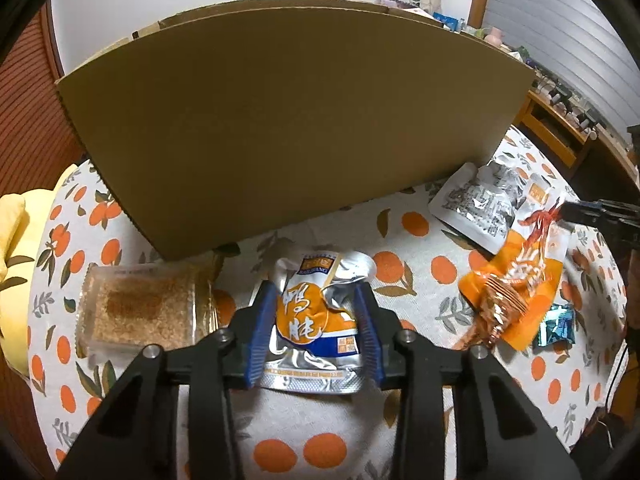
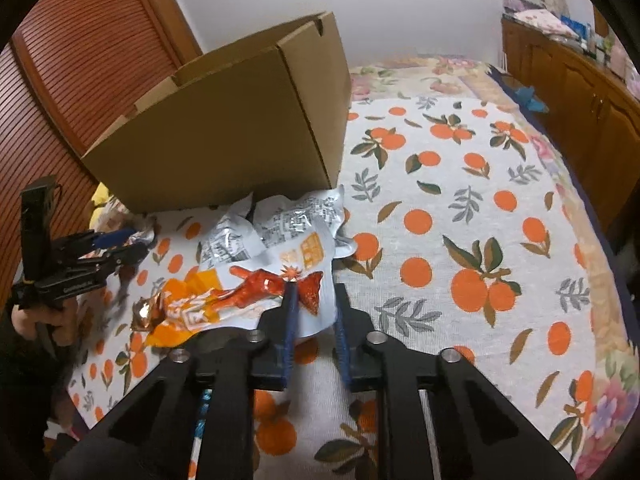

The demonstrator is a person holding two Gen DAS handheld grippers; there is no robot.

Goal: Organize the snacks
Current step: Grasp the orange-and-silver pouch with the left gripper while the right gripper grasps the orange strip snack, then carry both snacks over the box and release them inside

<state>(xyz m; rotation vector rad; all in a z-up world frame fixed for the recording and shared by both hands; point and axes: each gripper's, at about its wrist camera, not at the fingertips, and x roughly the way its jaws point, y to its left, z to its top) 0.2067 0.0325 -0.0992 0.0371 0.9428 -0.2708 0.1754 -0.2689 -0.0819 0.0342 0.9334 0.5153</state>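
Orange-print cloth (image 1: 400, 236) — left gripper (image 1: 318, 312) pinches silver-orange pouch (image 1: 316, 300); right gripper (image 2: 316, 304) seemingly nearly closed.

Snack packets lie scattered before an open cardboard box (image 1: 280, 120) on a bedspread.
A crumpled silver-and-orange pouch (image 1: 316, 312) sits between the left tongs' (image 1: 318, 312) blue pads; an orange wrapper (image 2: 240, 300) touches the right tongs' (image 2: 316, 312) left pad, over a silver pouch (image 2: 280, 224).
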